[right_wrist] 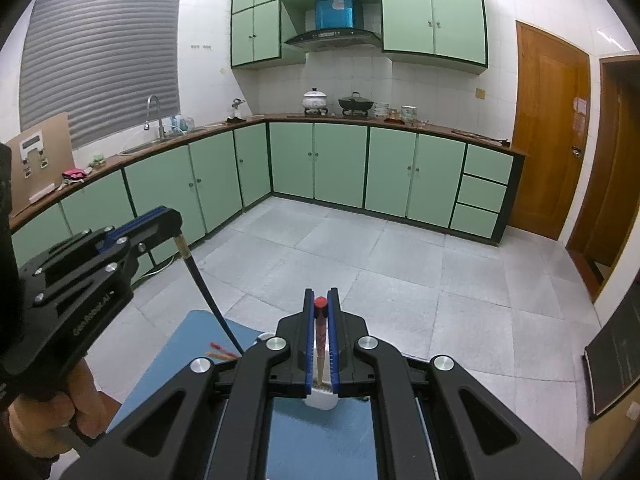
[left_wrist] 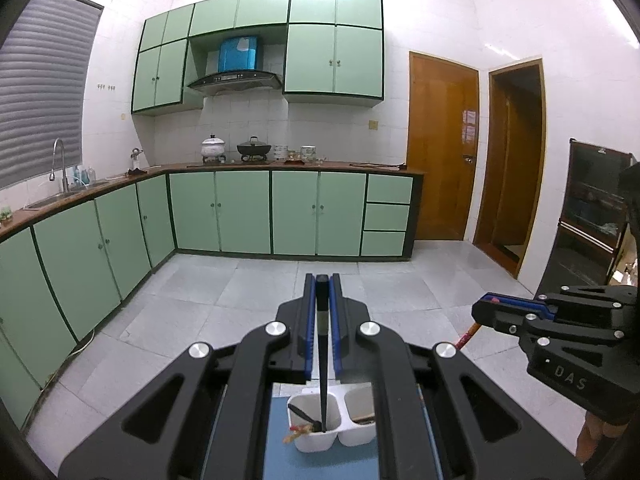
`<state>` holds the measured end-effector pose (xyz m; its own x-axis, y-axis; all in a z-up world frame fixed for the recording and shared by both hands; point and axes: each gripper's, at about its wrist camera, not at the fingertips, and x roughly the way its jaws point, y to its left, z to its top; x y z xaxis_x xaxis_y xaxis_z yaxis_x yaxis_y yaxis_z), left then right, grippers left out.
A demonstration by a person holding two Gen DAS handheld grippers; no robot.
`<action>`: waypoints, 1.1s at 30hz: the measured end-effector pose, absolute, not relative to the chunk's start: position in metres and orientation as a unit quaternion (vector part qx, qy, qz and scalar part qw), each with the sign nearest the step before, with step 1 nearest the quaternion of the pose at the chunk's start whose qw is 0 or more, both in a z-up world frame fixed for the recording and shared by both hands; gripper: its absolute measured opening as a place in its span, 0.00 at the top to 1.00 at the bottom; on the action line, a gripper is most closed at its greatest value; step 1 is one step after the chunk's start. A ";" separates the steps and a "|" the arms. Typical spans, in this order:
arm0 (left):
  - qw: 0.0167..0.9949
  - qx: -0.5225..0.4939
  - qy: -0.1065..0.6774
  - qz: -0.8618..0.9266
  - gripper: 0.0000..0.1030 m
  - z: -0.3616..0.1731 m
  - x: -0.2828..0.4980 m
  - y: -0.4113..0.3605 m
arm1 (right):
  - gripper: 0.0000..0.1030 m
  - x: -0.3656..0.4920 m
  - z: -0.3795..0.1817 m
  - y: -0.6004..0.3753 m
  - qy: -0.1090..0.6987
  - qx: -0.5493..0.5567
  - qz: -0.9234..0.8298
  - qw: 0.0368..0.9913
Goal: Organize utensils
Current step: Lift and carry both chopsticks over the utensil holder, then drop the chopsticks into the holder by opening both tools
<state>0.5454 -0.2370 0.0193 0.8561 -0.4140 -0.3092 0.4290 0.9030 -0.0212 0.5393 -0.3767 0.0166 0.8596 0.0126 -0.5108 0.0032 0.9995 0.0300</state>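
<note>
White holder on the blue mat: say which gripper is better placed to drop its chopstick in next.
Left. The black chopstick in the left gripper already dips into the white holder.

Bright overhead light, wall glare, heavy fisheye edge distortion.

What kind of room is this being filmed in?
A home kitchen, most likely: green cabinets run under a counter with a sink and tap, and pots sit beneath a range hood.
</note>
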 end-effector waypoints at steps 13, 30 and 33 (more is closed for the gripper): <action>0.959 0.030 0.186 -0.210 0.94 -0.044 0.601 -0.259 | 0.94 0.596 -0.046 -0.396 0.304 0.034 -0.006 0.952; 0.961 0.055 0.182 -0.202 0.75 -0.035 0.571 -0.224 | 0.85 0.555 -0.045 -0.411 0.278 0.067 0.006 0.958; 0.963 0.072 0.170 -0.197 0.70 -0.028 0.545 -0.214 | 0.84 0.526 -0.039 -0.405 0.255 0.052 0.002 0.965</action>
<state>0.5445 -0.2141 -0.0284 0.8647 -0.3547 -0.3558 0.4033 0.9123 0.0708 0.5265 -0.4052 -0.0390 0.8697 0.0301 -0.4927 0.0229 0.9946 0.1011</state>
